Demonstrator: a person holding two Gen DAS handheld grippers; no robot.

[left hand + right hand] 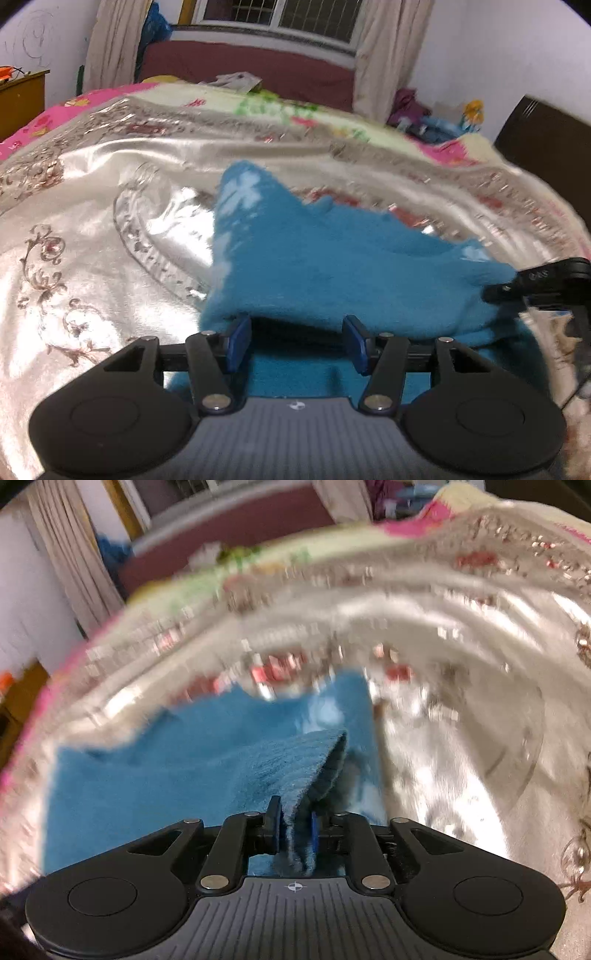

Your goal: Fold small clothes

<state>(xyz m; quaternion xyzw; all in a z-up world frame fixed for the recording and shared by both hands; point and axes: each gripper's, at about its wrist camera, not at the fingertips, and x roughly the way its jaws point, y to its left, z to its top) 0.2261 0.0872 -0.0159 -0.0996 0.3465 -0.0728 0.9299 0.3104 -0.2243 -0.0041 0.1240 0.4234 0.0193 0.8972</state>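
Bedroom behind, with curtains and a barred window; nearer, a bed under a glossy cream cover with brown scrollwork. On it, in the left wrist view, lies the blue garment, fleecy with pale flower marks, one part raised in a peak and the near edge draped over the left hand-held gripper. Its jaws stand about half open with cloth lying between and under the blue pads; the pads do not look to press on it, though the drape hides the contact, so I would not swear to it. At the right edge the tip of the right hand-held gripper meets the garment's far corner.

From the right wrist view, badly smeared by motion, the garment spreads flat over the cover to the left, and a ridge of it rises to the right hand-held gripper. Those jaws are nearly closed and pinch a doubled fold of the fleece between them.

Judging by the sag and the fuzzy nap, the cloth is light, limp and fairly grippy, while the satin beneath looks slick, so the piece may slide when dragged. Best hold is at corners or hems, pinched through both layers, with the two grips kept apart to hold the edge taut.
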